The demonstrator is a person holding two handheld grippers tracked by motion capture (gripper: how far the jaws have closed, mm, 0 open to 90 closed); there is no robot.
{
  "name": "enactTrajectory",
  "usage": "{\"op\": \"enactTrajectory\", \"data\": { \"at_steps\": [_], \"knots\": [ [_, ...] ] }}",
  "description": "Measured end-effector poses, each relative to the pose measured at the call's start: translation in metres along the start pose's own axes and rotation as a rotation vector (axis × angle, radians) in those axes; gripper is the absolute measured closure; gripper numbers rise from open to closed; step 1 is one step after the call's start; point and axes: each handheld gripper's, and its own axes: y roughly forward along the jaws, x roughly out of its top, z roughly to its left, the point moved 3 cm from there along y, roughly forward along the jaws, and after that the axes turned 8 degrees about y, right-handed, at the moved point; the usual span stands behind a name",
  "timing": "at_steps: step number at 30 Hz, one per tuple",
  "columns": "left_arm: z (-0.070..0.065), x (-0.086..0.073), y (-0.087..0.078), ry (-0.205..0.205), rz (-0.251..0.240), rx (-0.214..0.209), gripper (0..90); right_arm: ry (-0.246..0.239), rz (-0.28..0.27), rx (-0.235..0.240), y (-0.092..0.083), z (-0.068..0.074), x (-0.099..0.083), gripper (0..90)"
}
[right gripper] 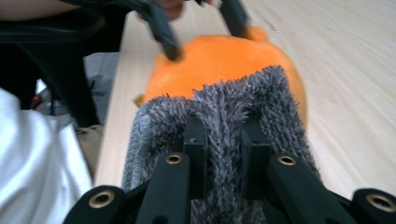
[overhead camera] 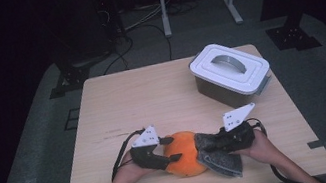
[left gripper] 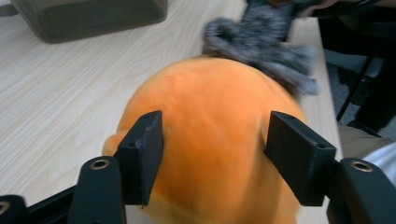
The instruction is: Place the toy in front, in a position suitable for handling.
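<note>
I see L gripper (overhead camera: 169,150) level, jaws spread round orange plush (overhead camera: 185,153); R gripper (right gripper: 223,140) pinching grey cloth (right gripper: 224,112) against it.

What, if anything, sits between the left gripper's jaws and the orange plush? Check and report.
Nothing visible does. The left gripper has its jaws on either side of the orange plush, with no other thing between. The grey fuzzy cloth, clamped by the right gripper, lies against the plush's far side.
</note>
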Motion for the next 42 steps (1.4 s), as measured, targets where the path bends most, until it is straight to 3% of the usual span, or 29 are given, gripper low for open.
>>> {"op": "enactTrajectory", "data": {
  "at_steps": [3, 7, 10, 13, 16, 24, 30, 33, 37, 40, 42],
  "knots": [
    [-0.003, -0.004, -0.002, 0.010, 0.004, -0.030, 35.2, 0.014, 0.007, -0.038, -0.004, -0.008, -0.003, 75.8],
    [-0.004, -0.002, 0.005, 0.013, 0.021, -0.010, 39.5, 0.023, 0.023, -0.066, -0.007, -0.013, -0.004, 75.7],
    [-0.002, 0.000, 0.012, -0.008, 0.012, 0.017, 42.2, -0.019, 0.011, -0.075, -0.010, -0.003, 0.002, 75.6],
    [0.001, 0.003, 0.017, -0.033, 0.004, 0.036, 42.9, -0.057, -0.014, -0.052, -0.009, 0.010, 0.010, 75.6],
    [0.003, 0.004, 0.021, -0.051, 0.000, 0.052, 43.0, -0.133, 0.036, -0.080, -0.002, 0.018, 0.011, 75.2],
    [0.006, 0.005, 0.021, -0.076, -0.011, 0.053, 43.1, -0.048, 0.048, -0.127, -0.016, 0.001, -0.012, 75.4],
    [0.006, 0.008, 0.024, -0.077, -0.007, 0.062, 43.0, -0.124, 0.002, -0.099, -0.012, 0.019, 0.011, 75.2],
    [0.006, 0.009, 0.021, -0.066, -0.005, 0.059, 42.2, -0.164, 0.039, -0.106, -0.001, 0.021, 0.015, 75.2],
    [0.003, 0.013, 0.012, -0.050, -0.029, 0.037, 37.9, -0.127, 0.019, -0.108, -0.002, 0.012, 0.009, 75.5],
    [0.001, 0.014, 0.009, -0.047, -0.030, 0.016, 29.2, -0.102, 0.013, -0.128, -0.008, 0.007, 0.005, 75.4],
    [-0.001, 0.013, 0.010, -0.045, -0.028, 0.011, 29.3, -0.086, 0.013, -0.139, -0.011, 0.005, 0.003, 75.4]
  ]
}}
